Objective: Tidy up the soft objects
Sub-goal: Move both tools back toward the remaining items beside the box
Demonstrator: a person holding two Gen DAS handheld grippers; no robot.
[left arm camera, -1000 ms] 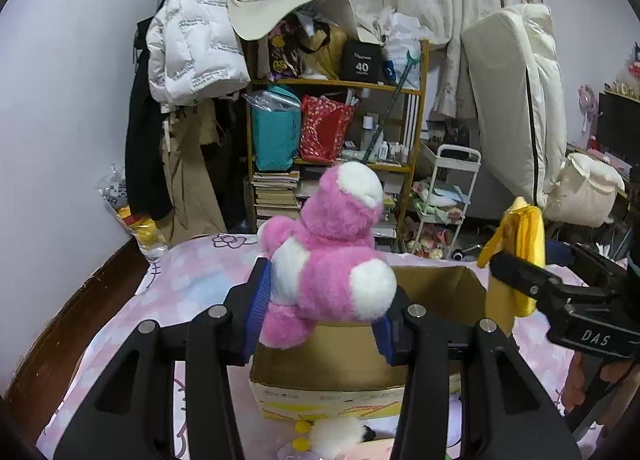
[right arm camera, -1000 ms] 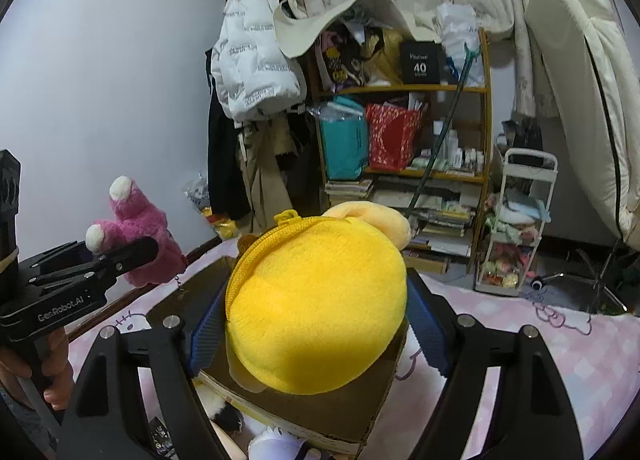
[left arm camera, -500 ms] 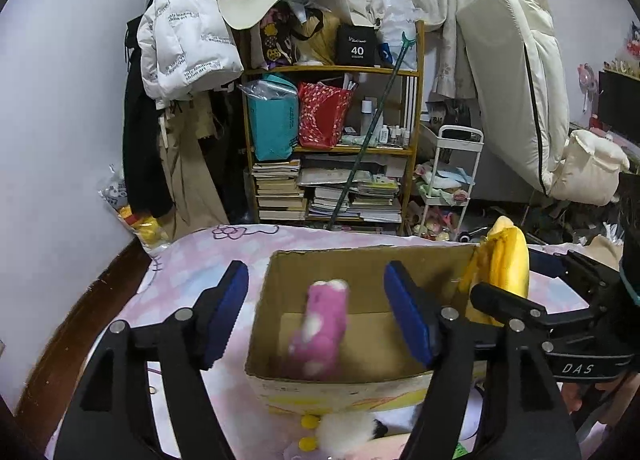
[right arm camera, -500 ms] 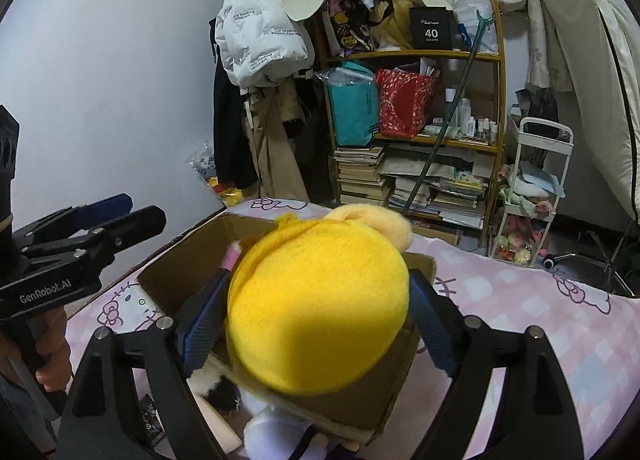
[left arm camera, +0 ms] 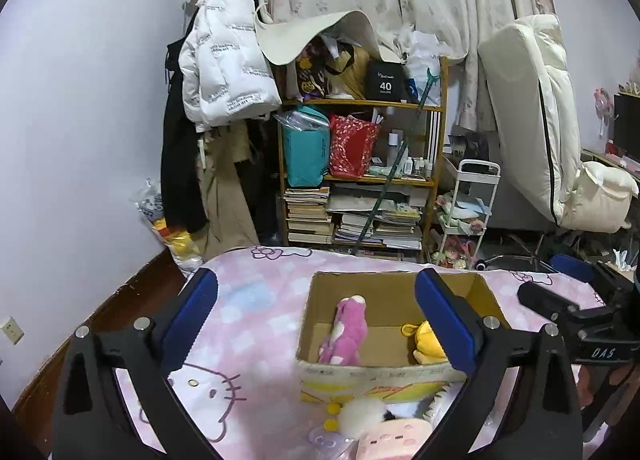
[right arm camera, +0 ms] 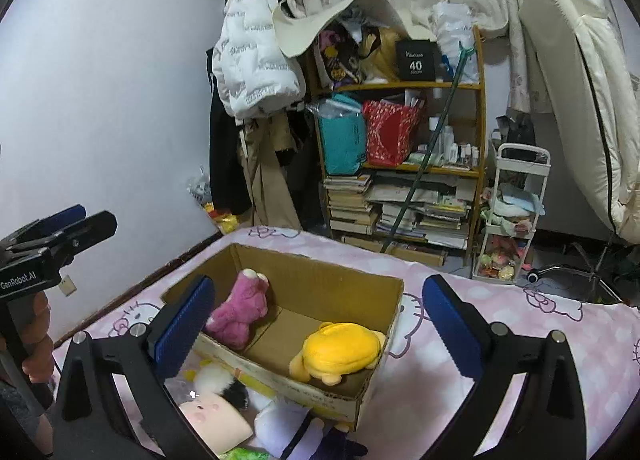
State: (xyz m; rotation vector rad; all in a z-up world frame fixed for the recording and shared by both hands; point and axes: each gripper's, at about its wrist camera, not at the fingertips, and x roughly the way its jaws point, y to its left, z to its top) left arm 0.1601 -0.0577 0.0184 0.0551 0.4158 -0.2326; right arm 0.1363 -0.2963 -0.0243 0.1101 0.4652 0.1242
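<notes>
An open cardboard box (left arm camera: 394,374) (right arm camera: 340,282) stands on the pink bed. A pink plush toy (left arm camera: 347,330) (right arm camera: 240,310) lies at its left end. A yellow plush toy (left arm camera: 426,342) (right arm camera: 340,350) lies at its right end. My left gripper (left arm camera: 316,316) is open and empty, held above and in front of the box. My right gripper (right arm camera: 316,318) is open and empty over the box. The right gripper also shows in the left wrist view (left arm camera: 560,292). The left gripper also shows in the right wrist view (right arm camera: 76,222).
More soft toys lie on the bed in front of the box: a white fluffy one (left arm camera: 360,412) (right arm camera: 216,380), a pink-faced one (left arm camera: 394,438) (right arm camera: 214,418) and a white and purple one (right arm camera: 296,430). A cluttered bookshelf (left arm camera: 360,180) and hanging coats (left arm camera: 220,120) stand beyond the bed.
Both grippers opened and let go of their toys. The pink plush and the yellow plush fell into the box. Both grippers have pulled back and up.
</notes>
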